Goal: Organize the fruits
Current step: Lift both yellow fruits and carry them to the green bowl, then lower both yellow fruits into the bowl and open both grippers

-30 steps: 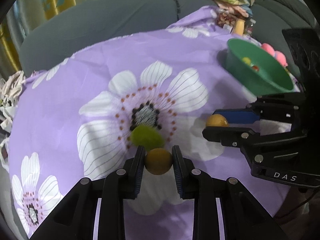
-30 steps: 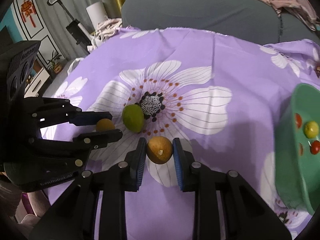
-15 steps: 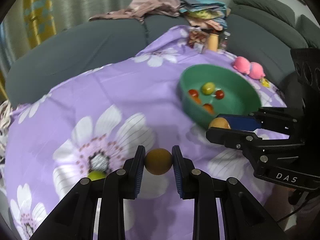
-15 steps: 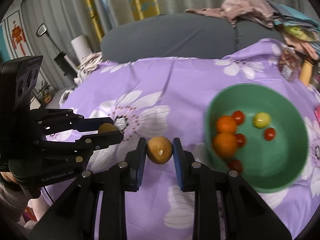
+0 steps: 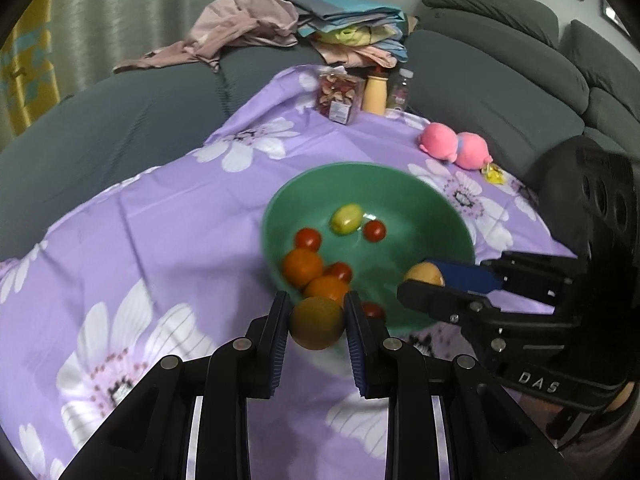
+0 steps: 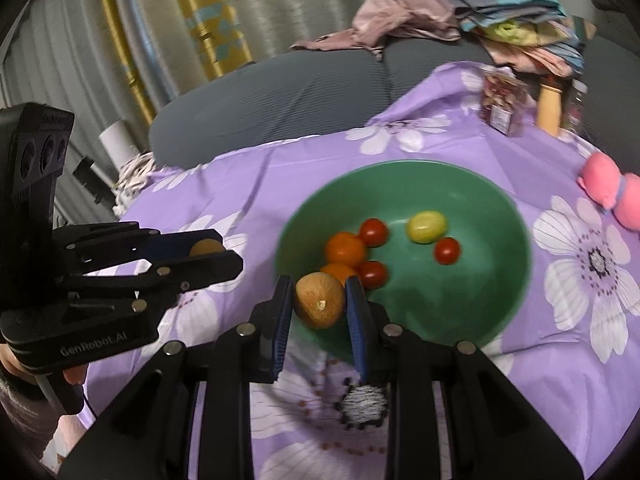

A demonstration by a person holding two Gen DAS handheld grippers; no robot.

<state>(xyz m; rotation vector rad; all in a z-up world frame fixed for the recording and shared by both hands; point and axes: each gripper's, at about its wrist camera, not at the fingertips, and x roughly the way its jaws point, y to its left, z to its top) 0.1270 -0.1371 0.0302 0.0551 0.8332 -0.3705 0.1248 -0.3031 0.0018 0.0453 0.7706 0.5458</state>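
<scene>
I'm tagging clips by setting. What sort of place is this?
Probably a home living room: a grey sofa heaped with clothes, curtains, and a flowered purple cloth under a green fruit bowl.

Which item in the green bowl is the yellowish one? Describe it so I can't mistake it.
Find the green bowl on the purple flowered cloth. Toward its far side lies a small oval yellow-green fruit, between two red cherry tomatoes. It is the only pale yellow-green piece there; the rest are red or orange.

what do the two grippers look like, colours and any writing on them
Both are matte black plastic with silver screw heads and blue pads on the finger insides. The left gripper reads "GenRobot.AI" on its side, the right gripper reads "DAS". Each carries a black block with round camera holes.
</scene>
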